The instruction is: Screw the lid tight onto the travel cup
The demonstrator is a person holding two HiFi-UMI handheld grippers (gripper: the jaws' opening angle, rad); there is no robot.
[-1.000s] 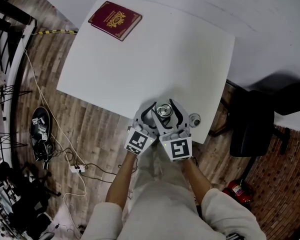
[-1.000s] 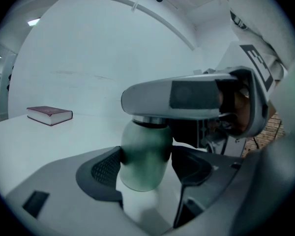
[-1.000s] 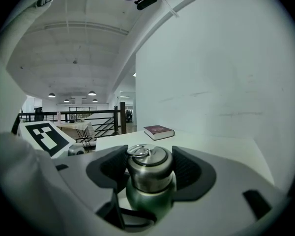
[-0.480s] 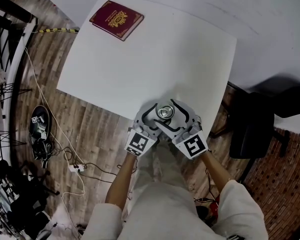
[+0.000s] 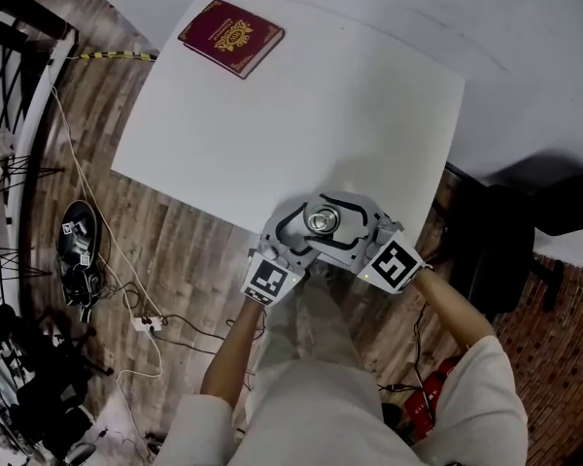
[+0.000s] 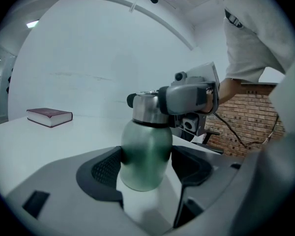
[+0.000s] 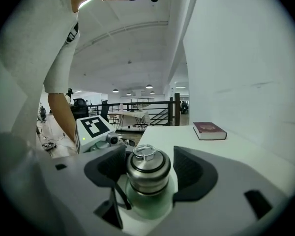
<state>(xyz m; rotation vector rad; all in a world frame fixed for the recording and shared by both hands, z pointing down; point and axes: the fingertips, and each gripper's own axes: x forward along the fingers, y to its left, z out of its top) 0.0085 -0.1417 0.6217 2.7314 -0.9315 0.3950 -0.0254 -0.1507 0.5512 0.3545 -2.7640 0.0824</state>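
Note:
The travel cup stands near the front edge of the white table (image 5: 301, 115). Its green body (image 6: 146, 154) carries a steel lid (image 5: 323, 220) with a ring on top (image 7: 146, 151). My left gripper (image 5: 301, 229) is shut on the green body, with a pad pressed to each side. My right gripper (image 5: 342, 221) reaches in from the right at lid height. Its jaws have just been closing, and the lid (image 7: 147, 168) sits between them. The left pad is at the lid, but a thin gap shows at the right pad (image 7: 189, 173).
A dark red book (image 5: 231, 37) lies at the table's far left corner. A black chair (image 5: 486, 260) stands to the right of the table. Cables and a power strip (image 5: 141, 323) lie on the wooden floor at the left. The person's legs are below the grippers.
The right gripper has swung round the cup: its marker cube went from beside the left cube out to the right. The left gripper and the cup have stayed put.

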